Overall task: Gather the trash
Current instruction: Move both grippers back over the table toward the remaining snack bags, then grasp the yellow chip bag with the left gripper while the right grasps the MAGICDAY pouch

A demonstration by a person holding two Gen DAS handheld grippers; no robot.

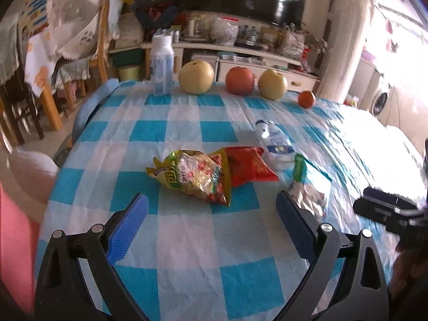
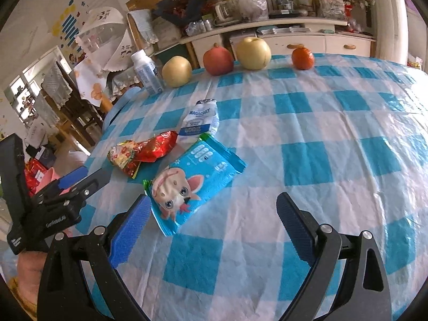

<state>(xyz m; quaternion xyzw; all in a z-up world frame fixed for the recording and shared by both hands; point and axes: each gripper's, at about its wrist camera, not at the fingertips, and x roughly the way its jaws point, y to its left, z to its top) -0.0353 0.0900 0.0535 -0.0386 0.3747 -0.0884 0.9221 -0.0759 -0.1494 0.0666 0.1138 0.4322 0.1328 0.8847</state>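
Several empty wrappers lie on the blue-and-white checked tablecloth [image 1: 187,240]. A yellow-green snack bag [image 1: 192,178] and a red bag [image 1: 248,165] lie just ahead of my left gripper [image 1: 211,208], which is open and empty above the cloth. A white-blue pouch [image 1: 275,144] lies behind them. A blue cartoon wrapper [image 2: 195,179] lies just ahead of my right gripper [image 2: 214,214], beside its left finger; that gripper is open and empty. The right wrist view also shows the red bag [image 2: 152,147], the white pouch [image 2: 199,124] and the left gripper [image 2: 80,179] at the left.
At the table's far edge stand a white bottle [image 1: 161,65], two yellow pears [image 1: 196,76], a red apple [image 1: 239,80] and a small orange [image 1: 306,99]. Chairs [image 1: 40,85] stand left of the table. A cluttered TV cabinet [image 1: 240,50] is behind.
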